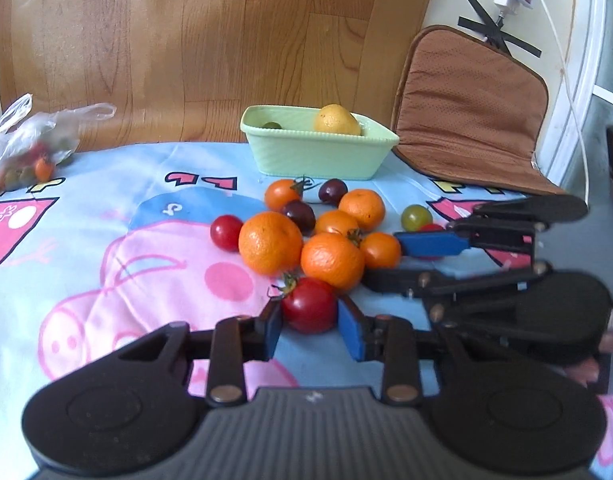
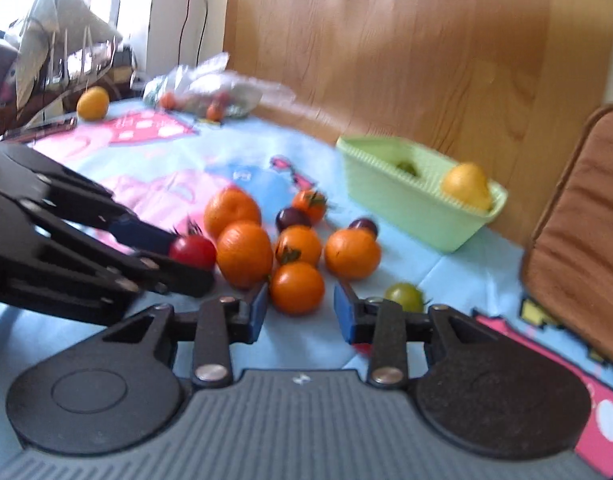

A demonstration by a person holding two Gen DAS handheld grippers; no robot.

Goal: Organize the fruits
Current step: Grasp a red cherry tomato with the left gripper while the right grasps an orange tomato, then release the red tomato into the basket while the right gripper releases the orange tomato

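The left gripper point(image 1: 309, 322) points down at a slant over the cartoon-print cloth point(image 1: 106, 216), its blue pads closed on a red tomato point(image 1: 309, 309) with a green stem at its upper left. In the right wrist view that tomato shows between the left gripper's fingers, just beside the orange pile. The right gripper point(image 2: 300, 307) comes in from the right at a similar downward slant; a small orange tomato point(image 2: 297, 288) sits between its blue pads, the left pad touching it, a sliver of gap on the right, so a grip cannot be told. Both fruits are glossy and smooth-skinned. The rest of the heap, oranges point(image 1: 270, 242), dark plum-coloured tomatoes point(image 1: 299, 216) and a green tomato point(image 1: 416, 217), lies in front of the pale green basket point(image 1: 318, 152), which holds a lemon point(image 1: 337, 119)
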